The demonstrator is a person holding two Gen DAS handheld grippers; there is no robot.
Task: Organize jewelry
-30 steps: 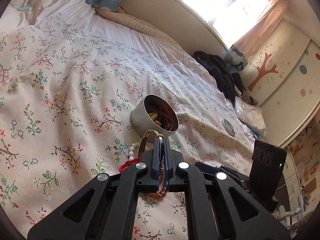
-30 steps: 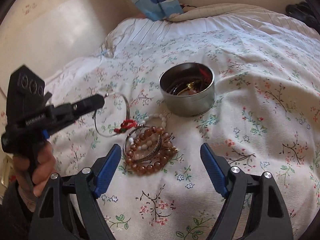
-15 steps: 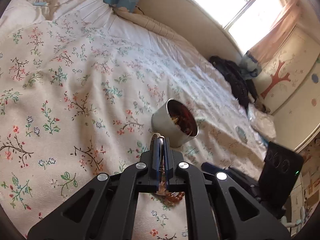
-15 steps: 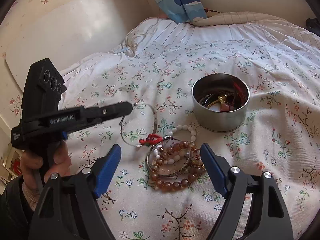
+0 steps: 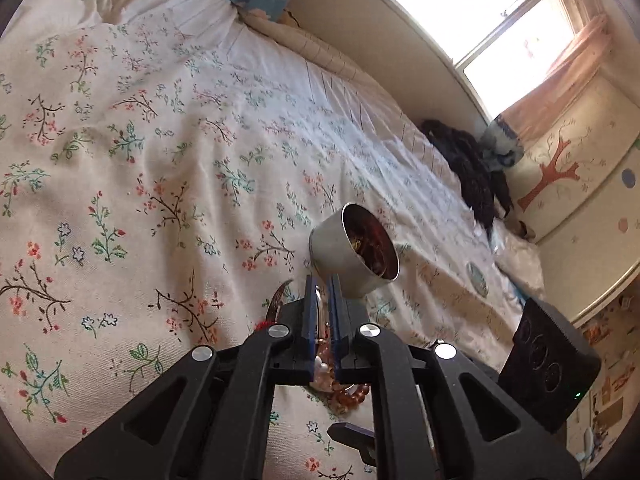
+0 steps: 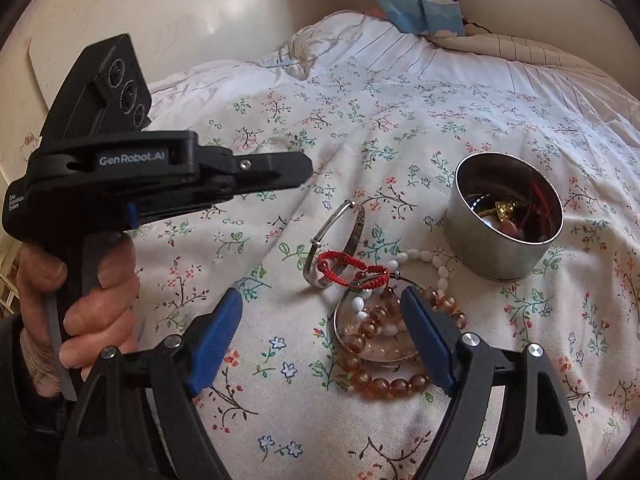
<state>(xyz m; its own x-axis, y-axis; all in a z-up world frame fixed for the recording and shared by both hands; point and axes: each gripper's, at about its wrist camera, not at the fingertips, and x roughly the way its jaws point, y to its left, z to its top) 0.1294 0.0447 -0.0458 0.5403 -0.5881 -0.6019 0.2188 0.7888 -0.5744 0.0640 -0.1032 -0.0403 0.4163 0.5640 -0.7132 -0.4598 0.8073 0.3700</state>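
You worked in bright daylight from the window (image 5: 516, 20), which was blown out. Fisheye distortion bent and darkened both views' edges. The floral bedspread (image 6: 400, 128) stayed sharp, with soft shadows.

White bedspread (image 6: 400, 120) with small floral sprigs; silver tin (image 6: 496, 248); beside the tin, a red cord bracelet (image 6: 344, 266), amber beads (image 6: 384, 384), white beads (image 6: 424, 258), silver bangle (image 6: 352, 236).
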